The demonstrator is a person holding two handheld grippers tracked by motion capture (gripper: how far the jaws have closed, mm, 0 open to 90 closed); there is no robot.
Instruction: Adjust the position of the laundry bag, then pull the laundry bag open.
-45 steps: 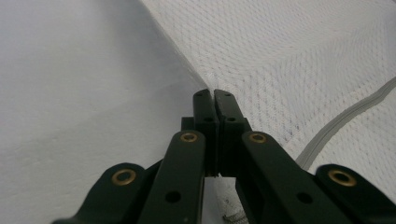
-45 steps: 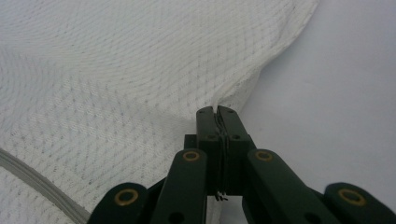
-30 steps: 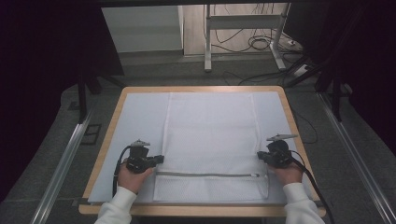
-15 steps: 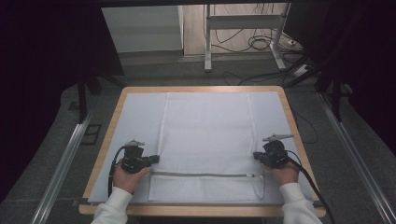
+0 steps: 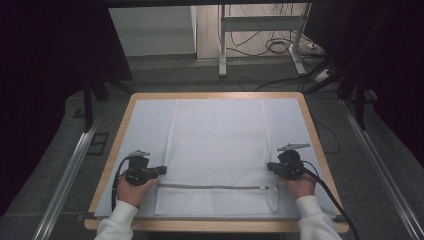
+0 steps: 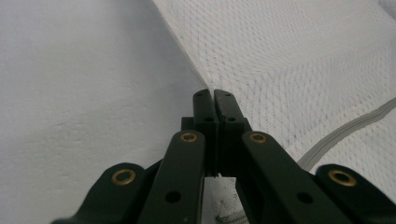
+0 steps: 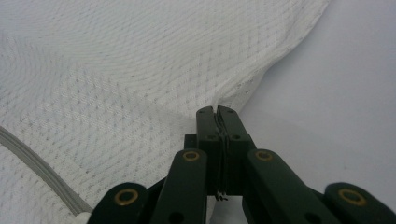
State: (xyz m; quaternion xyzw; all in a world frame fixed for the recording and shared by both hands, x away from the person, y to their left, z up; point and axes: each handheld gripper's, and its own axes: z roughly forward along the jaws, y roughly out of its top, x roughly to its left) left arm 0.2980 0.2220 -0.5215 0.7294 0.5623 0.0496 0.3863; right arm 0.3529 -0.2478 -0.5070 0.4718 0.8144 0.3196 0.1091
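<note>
White mat on the wooden table (image 5: 116,150), dark lab floor around it. Mesh laundry bag (image 5: 217,145) lies flat between the tools, long axis running away from the person, zipper (image 5: 215,187) crosswise just on the near side of both. Left gripper (image 5: 161,170) clenched on the bag's left edge, right gripper (image 5: 270,166) clenched on its right edge; fabric is pinched in both sets of jaws. Both hands equally near. Open mat beyond the bag's far end; side margins outboard of each tool are narrow.
</note>
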